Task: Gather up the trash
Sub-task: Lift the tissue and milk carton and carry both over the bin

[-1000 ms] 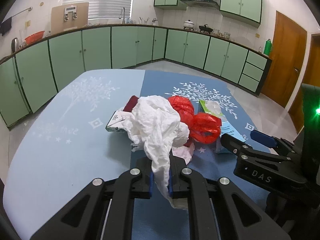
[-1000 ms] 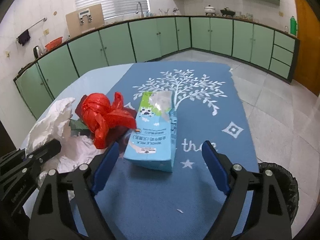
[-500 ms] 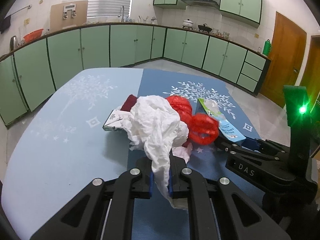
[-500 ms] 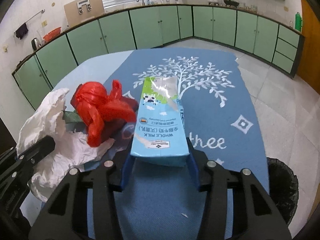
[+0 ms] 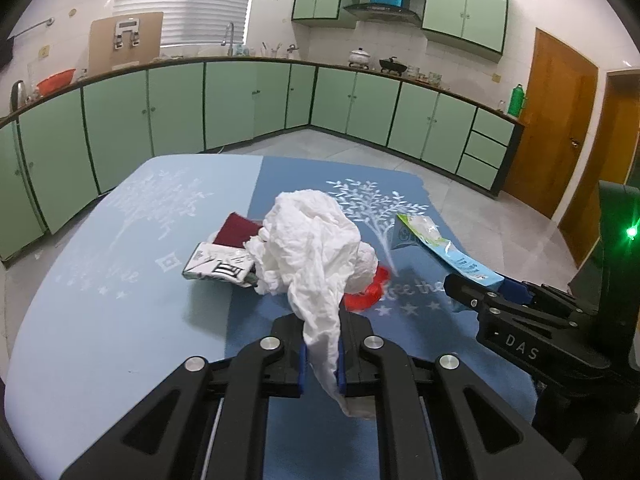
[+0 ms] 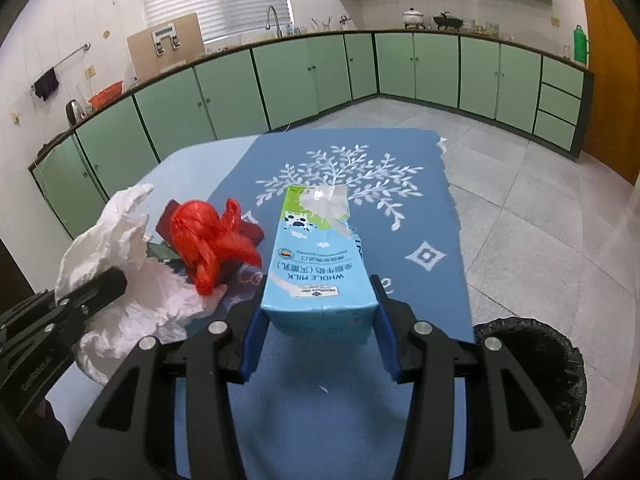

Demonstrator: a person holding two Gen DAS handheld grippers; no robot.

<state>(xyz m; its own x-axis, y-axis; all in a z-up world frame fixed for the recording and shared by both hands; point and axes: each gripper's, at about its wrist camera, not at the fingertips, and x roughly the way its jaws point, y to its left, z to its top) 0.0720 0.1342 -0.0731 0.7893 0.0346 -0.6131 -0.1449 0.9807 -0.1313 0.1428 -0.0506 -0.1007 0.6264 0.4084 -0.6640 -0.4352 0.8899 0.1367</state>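
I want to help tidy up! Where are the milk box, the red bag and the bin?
milk box (image 6: 320,276), right wrist view, on its blue printed top face.
red bag (image 6: 208,246), right wrist view, on its knotted middle.
bin (image 6: 536,364), right wrist view, on its black liner.

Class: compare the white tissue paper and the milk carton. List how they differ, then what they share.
The white tissue paper is crumpled and shapeless; the milk carton is a rigid printed box. The left gripper pinches the tissue narrowly; the right gripper spans the carton widely. Both are gripped trash.
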